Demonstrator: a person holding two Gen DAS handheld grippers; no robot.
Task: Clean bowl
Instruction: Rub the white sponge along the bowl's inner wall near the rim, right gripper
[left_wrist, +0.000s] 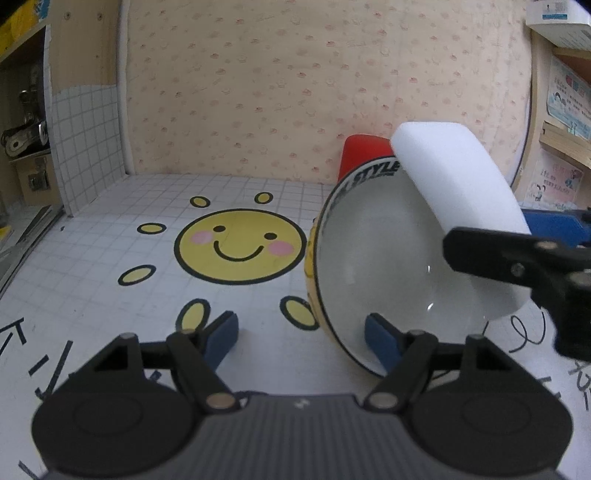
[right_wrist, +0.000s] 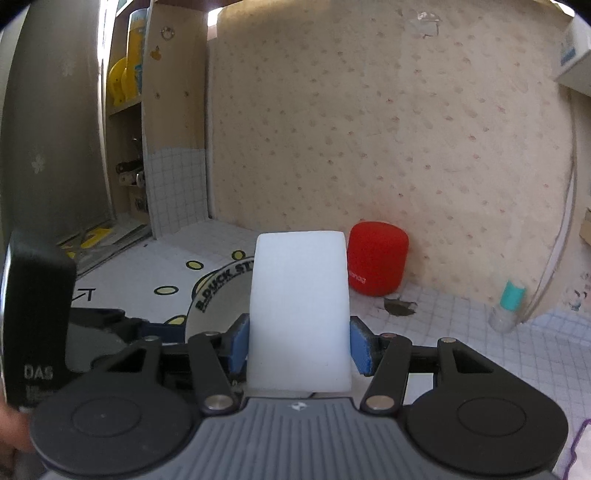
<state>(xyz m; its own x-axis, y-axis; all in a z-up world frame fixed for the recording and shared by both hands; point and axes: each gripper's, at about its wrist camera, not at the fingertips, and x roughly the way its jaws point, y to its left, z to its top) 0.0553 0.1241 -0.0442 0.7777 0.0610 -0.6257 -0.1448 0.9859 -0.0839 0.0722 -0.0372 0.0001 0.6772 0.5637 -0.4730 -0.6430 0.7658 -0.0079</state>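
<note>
While the left gripper (left_wrist: 301, 332) pinches the tilted yellow-sided ceramic bowl (left_wrist: 373, 266) by its rim over the grid mat (left_wrist: 110, 266), we see the right gripper (right_wrist: 298, 345) clamping a white foam sponge block (right_wrist: 299, 310) against the bowl's rim.

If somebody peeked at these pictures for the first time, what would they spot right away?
Probably the big white sponge, squeezed between the blue pads of the right hand-held gripper and leaning over the tipped-up bowl. Next, the smiling yellow sun drawn on the checked mat, just left of the bowl. A bright red cylinder stands behind, against the wall.
</note>
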